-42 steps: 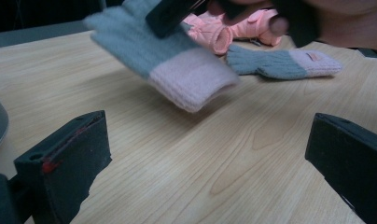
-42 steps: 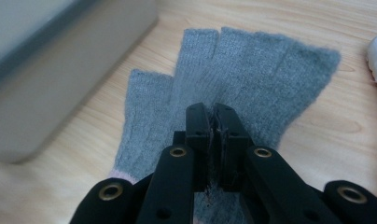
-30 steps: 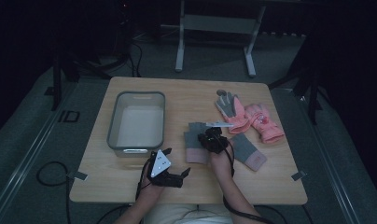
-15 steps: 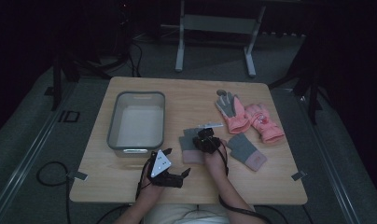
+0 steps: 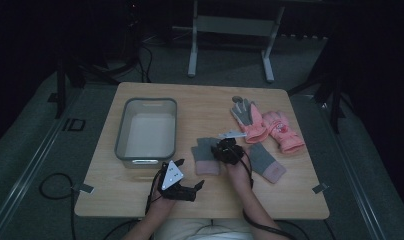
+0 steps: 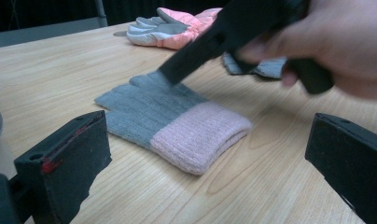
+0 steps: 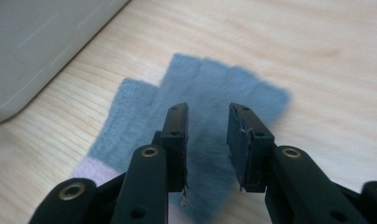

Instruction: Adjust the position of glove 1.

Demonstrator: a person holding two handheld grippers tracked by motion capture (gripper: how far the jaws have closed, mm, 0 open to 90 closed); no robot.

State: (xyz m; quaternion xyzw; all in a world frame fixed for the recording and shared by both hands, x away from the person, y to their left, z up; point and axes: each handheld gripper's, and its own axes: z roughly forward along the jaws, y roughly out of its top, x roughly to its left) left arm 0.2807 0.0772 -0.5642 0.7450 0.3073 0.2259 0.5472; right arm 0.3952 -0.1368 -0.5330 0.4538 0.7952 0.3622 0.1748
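Your right gripper (image 5: 225, 150) hangs over the grey part of the knitted glove (image 5: 205, 155) near the middle of the table (image 5: 200, 102). Its jaws stand apart with a narrow gap between them and hold nothing; in the right gripper view the gripper (image 7: 207, 135) points down at the glove (image 7: 196, 93), and whether the tips touch the wool I cannot tell because of blur. Your left gripper (image 5: 190, 188) rests low near the front edge of the table, with its jaws wide open and empty, and it looks toward the pink cuff of the same glove (image 6: 172, 119).

The bin (image 5: 124, 135) stands just left of the glove, close to the left edge. A second grey glove (image 5: 264, 161) lies to the right of your right hand (image 5: 238, 172), and two pink gloves (image 5: 270, 125) lie behind it toward the right edge. Bare wood is free along the far edge and at the front right corner.

I can read no writing or label on these things.
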